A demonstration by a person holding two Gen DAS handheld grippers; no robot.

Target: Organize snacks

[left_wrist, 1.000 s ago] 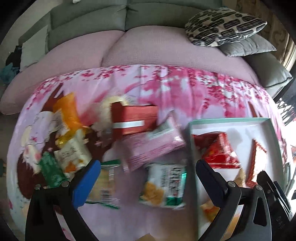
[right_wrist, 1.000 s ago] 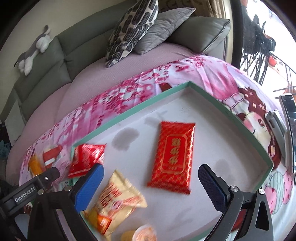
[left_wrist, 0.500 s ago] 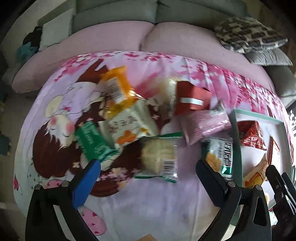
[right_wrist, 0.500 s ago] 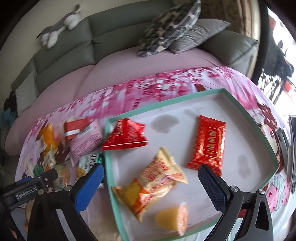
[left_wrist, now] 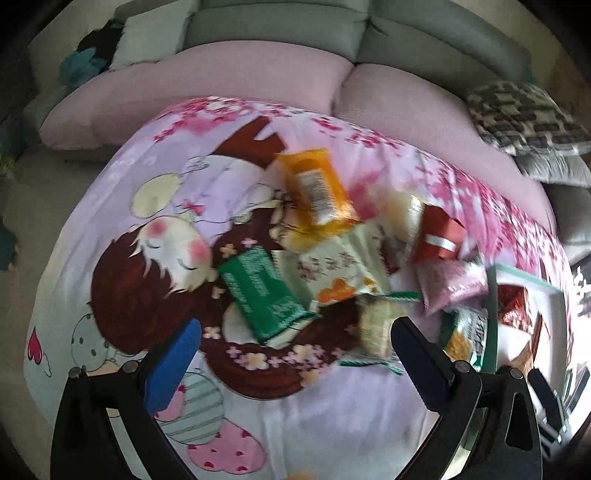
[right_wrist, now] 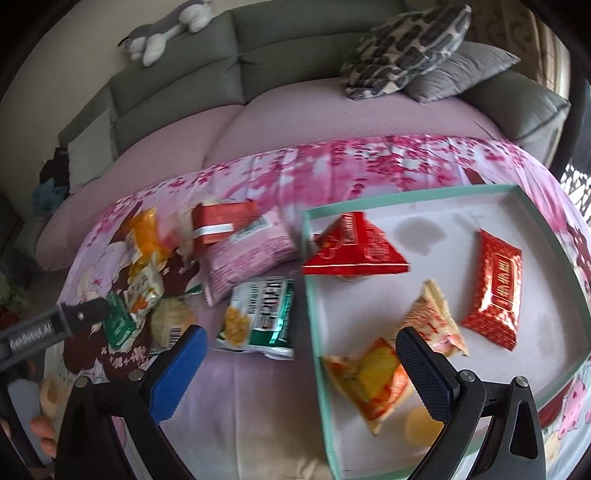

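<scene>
A heap of snack packets lies on the pink cartoon cloth: an orange pack [left_wrist: 317, 186], a dark green bar [left_wrist: 260, 295], a white-green pouch [left_wrist: 332, 271], a red carton [right_wrist: 225, 221], a pink bag [right_wrist: 247, 254] and a green-white chip bag [right_wrist: 260, 314]. The mint-rimmed tray [right_wrist: 417, 195] holds a red triangular bag [right_wrist: 354, 247], a red flat pack [right_wrist: 496, 282] and a yellow-red bag [right_wrist: 373, 380]. My left gripper [left_wrist: 295, 360] hangs open just short of the green bar, holding nothing. My right gripper [right_wrist: 299, 363] is open over the tray's left rim, empty.
A grey sofa with pink seat cushions [right_wrist: 295, 122] runs behind the cloth. Patterned and grey pillows [right_wrist: 406, 44] lie at its right end, and a plush toy [right_wrist: 166, 26] on the backrest. A person's fingers [right_wrist: 42, 430] show at lower left.
Both views have swung left: the left gripper went from facing the tray edge to facing the snack heap, and the right gripper from over the tray's middle to its left rim. Both stayed open.
</scene>
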